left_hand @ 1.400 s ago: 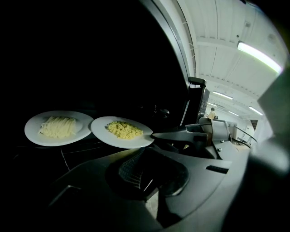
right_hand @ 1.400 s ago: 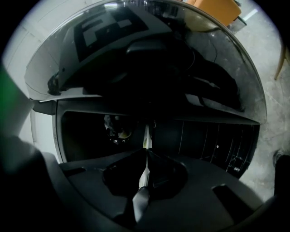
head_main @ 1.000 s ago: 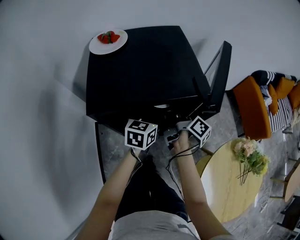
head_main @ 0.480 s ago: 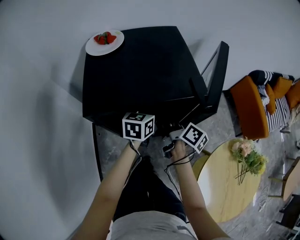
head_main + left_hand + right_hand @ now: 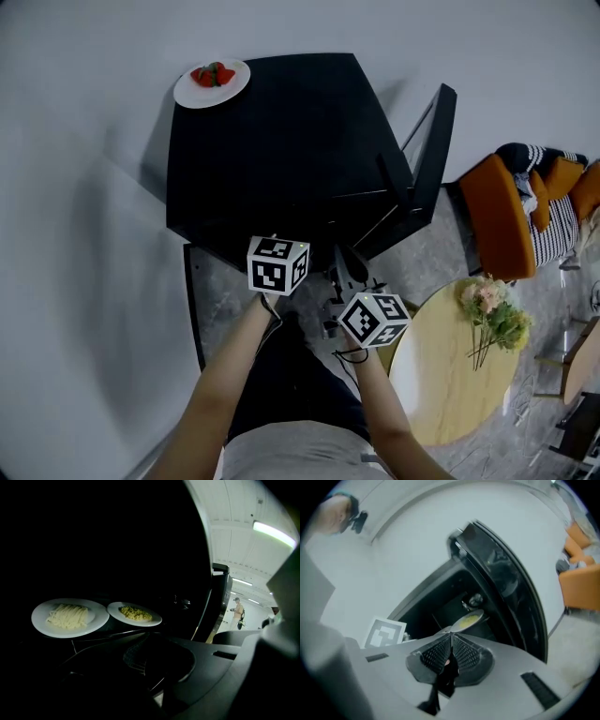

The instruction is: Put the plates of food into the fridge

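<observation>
From above, the right claw (image 5: 352, 277) has drawn back from the open fridge (image 5: 281, 141); the strawberry plate (image 5: 212, 82) waits on its top. In the left gripper view the left claw (image 5: 150, 641) is closed and empty, before the noodle plate (image 5: 69, 617) and the yellow-food plate (image 5: 134, 613) on a shelf inside; the right gripper view shows that claw also closed, empty; I judge one plate remains.

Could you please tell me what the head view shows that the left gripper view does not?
Only the head view shows a plate of strawberries on top of the black fridge, and a round wooden table with flowers on it. Only the left gripper view shows the inside of the fridge, with a plate of pale noodles beside a plate of yellow food, and a person far off. Both show the fridge with its door open.
</observation>
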Demonstrator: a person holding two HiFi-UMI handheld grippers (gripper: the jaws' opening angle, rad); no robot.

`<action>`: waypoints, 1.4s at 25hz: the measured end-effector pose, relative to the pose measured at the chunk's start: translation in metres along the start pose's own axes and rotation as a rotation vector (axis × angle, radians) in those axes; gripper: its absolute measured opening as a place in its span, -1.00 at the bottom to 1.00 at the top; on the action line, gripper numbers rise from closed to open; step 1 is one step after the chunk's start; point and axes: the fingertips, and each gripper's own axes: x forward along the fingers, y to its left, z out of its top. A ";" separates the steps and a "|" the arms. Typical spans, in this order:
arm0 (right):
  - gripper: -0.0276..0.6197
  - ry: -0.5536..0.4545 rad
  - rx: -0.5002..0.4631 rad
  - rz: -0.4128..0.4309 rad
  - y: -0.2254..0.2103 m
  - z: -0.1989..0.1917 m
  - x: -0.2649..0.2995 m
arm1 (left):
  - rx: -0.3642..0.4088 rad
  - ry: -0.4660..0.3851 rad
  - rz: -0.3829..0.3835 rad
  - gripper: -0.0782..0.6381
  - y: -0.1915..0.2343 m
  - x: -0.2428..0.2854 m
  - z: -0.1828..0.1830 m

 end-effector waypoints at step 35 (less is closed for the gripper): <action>-0.84 0.029 -0.148 0.369 0.178 0.095 -0.042 | -0.006 -0.488 0.433 -0.76 0.027 -0.304 0.149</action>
